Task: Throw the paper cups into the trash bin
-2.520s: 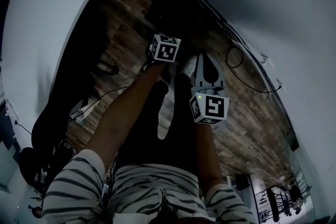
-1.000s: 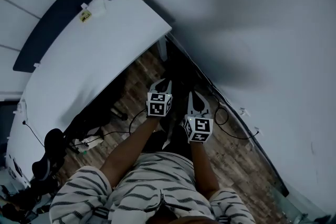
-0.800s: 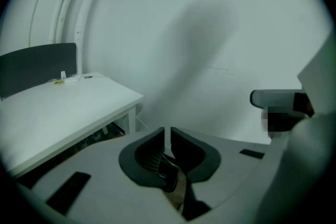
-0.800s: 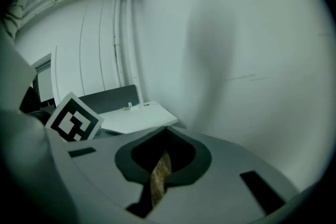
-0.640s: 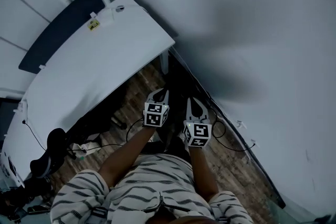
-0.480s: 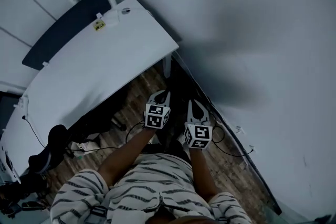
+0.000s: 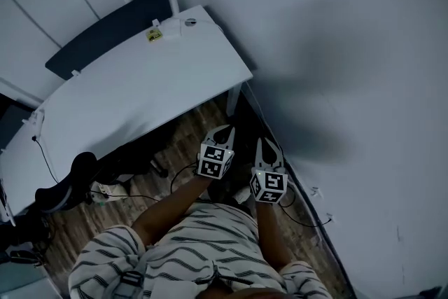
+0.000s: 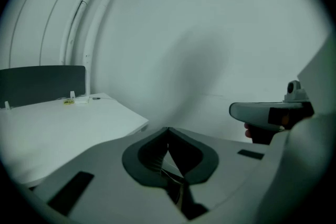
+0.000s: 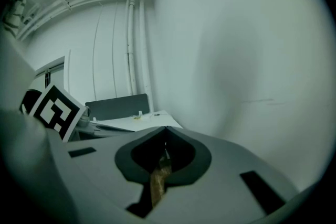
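Note:
No paper cup and no trash bin shows in any view. In the head view my left gripper (image 7: 225, 131) and my right gripper (image 7: 265, 144) are held side by side above the wooden floor (image 7: 178, 154), close to the wall. Both point toward the corner of a white desk (image 7: 126, 91). The left gripper (image 8: 168, 129) has just been closing and is shut, its tips touching with nothing between them. The right gripper (image 9: 166, 128) is shut too and holds nothing. In both gripper views the bare wall fills most of the picture.
A dark partition panel (image 7: 105, 31) stands behind the desk, and small items (image 7: 168, 30) lie at its far end. A desk leg (image 7: 233, 100) stands near the grey wall (image 7: 343, 52). Cables (image 7: 308, 217) run along the wall's foot. Dark gear (image 7: 66, 185) sits under the desk at the left.
The head view has swung up from the floor toward the desk and the wall. Both grippers have risen and now point more level, toward the desk corner.

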Motion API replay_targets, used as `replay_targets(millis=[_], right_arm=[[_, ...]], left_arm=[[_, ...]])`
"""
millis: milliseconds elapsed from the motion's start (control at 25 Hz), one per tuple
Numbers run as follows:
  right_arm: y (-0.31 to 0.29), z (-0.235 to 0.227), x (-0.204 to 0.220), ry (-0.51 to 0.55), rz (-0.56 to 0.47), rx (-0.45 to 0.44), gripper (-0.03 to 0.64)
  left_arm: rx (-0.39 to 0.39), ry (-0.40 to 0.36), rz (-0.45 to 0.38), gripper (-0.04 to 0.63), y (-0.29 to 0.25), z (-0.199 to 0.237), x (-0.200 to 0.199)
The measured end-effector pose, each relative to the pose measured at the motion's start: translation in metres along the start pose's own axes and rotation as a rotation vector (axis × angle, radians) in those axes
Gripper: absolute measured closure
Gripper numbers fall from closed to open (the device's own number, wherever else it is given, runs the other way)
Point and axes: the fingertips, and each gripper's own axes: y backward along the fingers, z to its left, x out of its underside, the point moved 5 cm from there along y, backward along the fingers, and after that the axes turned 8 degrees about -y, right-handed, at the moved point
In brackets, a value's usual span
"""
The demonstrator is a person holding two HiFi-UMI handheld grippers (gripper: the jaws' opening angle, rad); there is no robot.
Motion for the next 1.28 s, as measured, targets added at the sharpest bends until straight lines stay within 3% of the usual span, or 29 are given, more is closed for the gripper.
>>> replay_targets(millis=[440,1280], right_arm=[[0.003,0.021,-0.024,0.029,-0.047,-0.079,0.607],[0.010,0.022,-0.051,0.043,-0.125,-0.099,0.607]], left_arm=[[-0.025,-0.039,-0.069,0.571,0.038,-0.001,-0.023],[-0.063,-0.060,-0.216,0.571,0.068,-0.007,-0.060]])
